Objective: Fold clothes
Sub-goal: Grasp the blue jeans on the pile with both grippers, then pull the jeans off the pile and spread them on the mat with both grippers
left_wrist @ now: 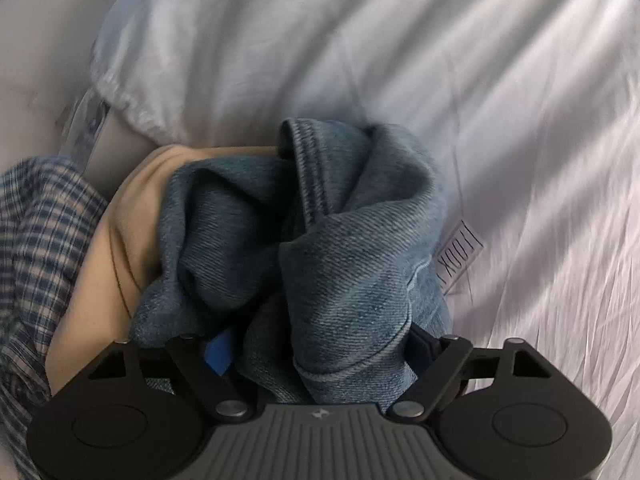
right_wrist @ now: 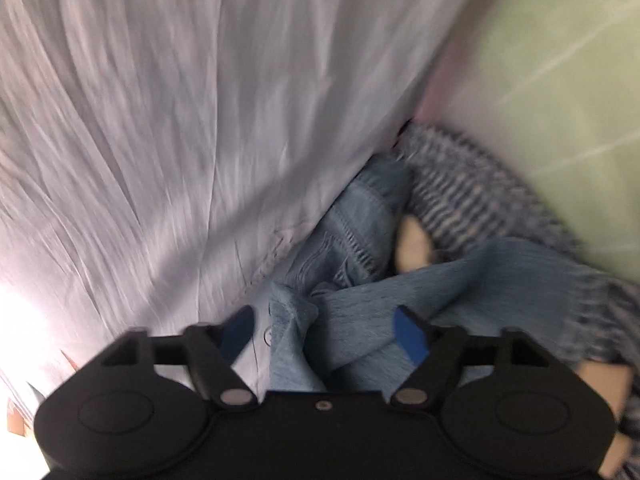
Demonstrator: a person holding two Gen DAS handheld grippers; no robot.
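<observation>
Blue denim jeans (left_wrist: 320, 248) lie bunched up on a white sheet (left_wrist: 440, 60). My left gripper (left_wrist: 316, 356) is buried in the denim, which fills the space between its fingers; only one blue pad (left_wrist: 218, 354) shows. In the right wrist view the same jeans (right_wrist: 360, 280) lie crumpled at the sheet's edge. My right gripper (right_wrist: 328, 328) is open, its blue pads (right_wrist: 408, 332) spread on either side of a denim fold without pinching it. The right view is blurred.
A tan garment (left_wrist: 120, 248) and a blue plaid shirt (left_wrist: 36, 240) lie left of the jeans; the plaid shirt (right_wrist: 472, 192) also shows in the right view. A pillow (left_wrist: 168, 60) lies at the back. A pale green surface (right_wrist: 560, 80) is at the right.
</observation>
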